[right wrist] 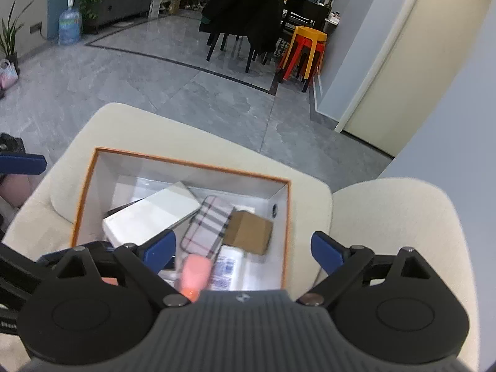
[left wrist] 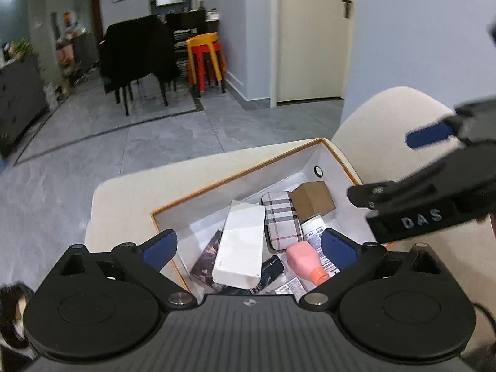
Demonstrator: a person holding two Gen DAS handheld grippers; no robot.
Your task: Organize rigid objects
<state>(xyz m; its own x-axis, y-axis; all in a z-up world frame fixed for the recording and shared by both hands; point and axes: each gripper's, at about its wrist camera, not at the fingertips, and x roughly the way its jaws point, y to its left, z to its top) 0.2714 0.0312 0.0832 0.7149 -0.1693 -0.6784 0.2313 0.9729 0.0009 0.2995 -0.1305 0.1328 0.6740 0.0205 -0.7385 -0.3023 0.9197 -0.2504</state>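
Orange-rimmed white box (left wrist: 235, 179) sits on a cream cushion (left wrist: 124, 198), lower centre in both views. Contents, left wrist view: white rectangular box (left wrist: 240, 245) lying at centre, resting on a dark printed packet (left wrist: 206, 255); plaid case (left wrist: 281, 220) touching its right side; brown cardboard box (left wrist: 313, 200) toward the upper right corner; white labelled bottle (left wrist: 313, 229) just below it; pink bottle (left wrist: 302, 260) with orange cap at lower right; small black item (left wrist: 272, 266) beside the white box's near end. Left gripper (left wrist: 248, 248) hovers over the box's near edge, jaws spread wide, nothing between them. Right gripper (right wrist: 243, 249) likewise spread wide and empty, above the box's near right corner; pink bottle blurred in that view. Yellow and red stools (left wrist: 206, 59) at upper centre.
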